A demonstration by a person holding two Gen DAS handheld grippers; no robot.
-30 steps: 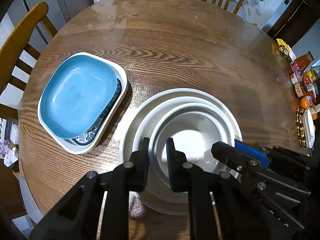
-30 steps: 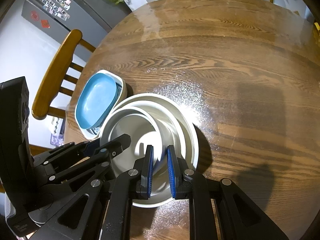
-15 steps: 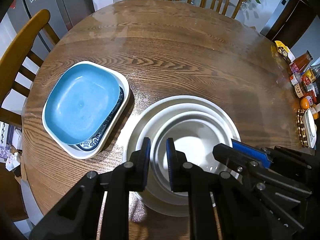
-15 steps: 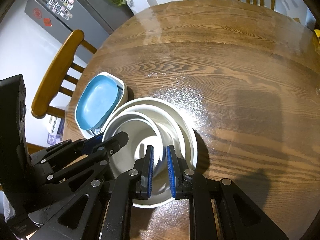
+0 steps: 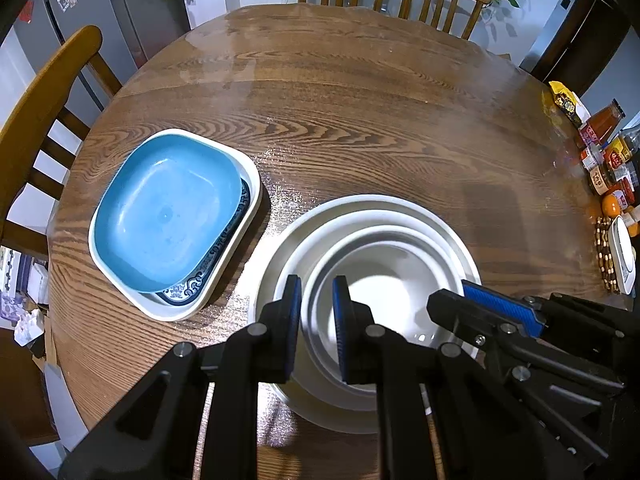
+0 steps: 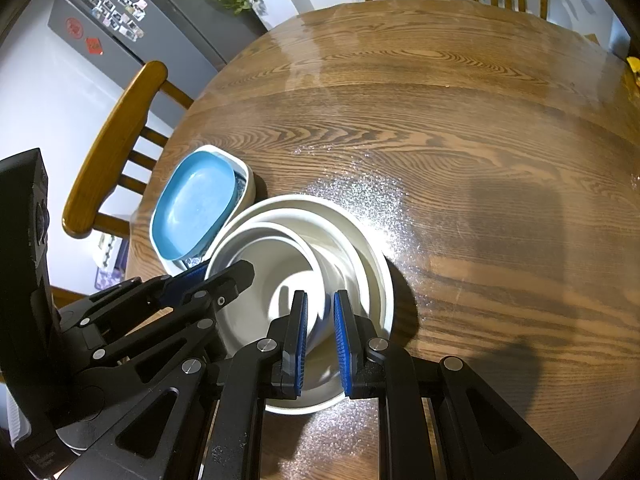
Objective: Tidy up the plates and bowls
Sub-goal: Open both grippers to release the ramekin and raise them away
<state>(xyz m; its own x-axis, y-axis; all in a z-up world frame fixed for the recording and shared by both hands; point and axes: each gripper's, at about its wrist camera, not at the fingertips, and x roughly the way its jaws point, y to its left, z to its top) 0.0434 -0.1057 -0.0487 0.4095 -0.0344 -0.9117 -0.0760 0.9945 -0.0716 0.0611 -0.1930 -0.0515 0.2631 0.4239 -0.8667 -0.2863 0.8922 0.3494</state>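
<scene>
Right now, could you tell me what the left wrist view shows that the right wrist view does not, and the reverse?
Only the left wrist view shows the jars and bottles at the table's right edge, and the blue-patterned plate peeking out under the blue dish. Only the right wrist view shows the grey fridge with magnets. Both show the nested white bowls, the blue dish stack beside them, the wooden table, and both grippers: the left gripper and the right gripper each closed on the innermost bowl's rim.
</scene>
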